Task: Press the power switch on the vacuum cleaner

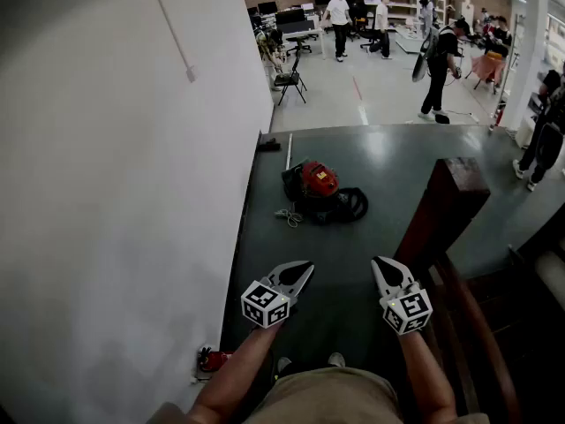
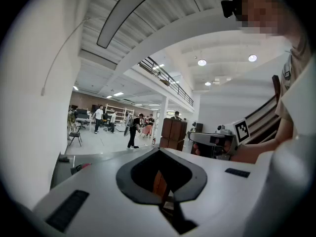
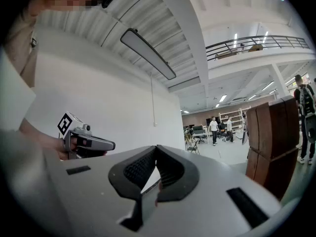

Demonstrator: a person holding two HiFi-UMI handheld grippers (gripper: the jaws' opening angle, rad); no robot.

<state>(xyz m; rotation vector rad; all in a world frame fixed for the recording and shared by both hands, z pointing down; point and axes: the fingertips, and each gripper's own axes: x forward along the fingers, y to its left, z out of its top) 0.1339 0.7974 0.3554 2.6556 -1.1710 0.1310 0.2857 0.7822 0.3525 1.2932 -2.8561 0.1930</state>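
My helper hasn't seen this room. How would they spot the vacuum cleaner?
Follow the white wall to the dark floor beside it. The vacuum cleaner sits there, left of the wooden post: red-topped black body, black hose coiled alongside.

Dim light is falling across the head view. The white wall point(image 1: 115, 193) is reading grey and darkening toward the lower left, and the wooden post point(image 1: 446, 206) and the area below it are sinking into near black. The hall floor point(image 1: 371, 87) beyond is glowing brighter. A pale glare is lying on the dark landing point(image 1: 380, 144) near its far edge. The vacuum cleaner point(image 1: 318, 188) is showing sharp but dull. In both gripper views, ceiling lamps point(image 2: 202, 62) are flaring white, straight lines are bending, and black is ringing the corners.
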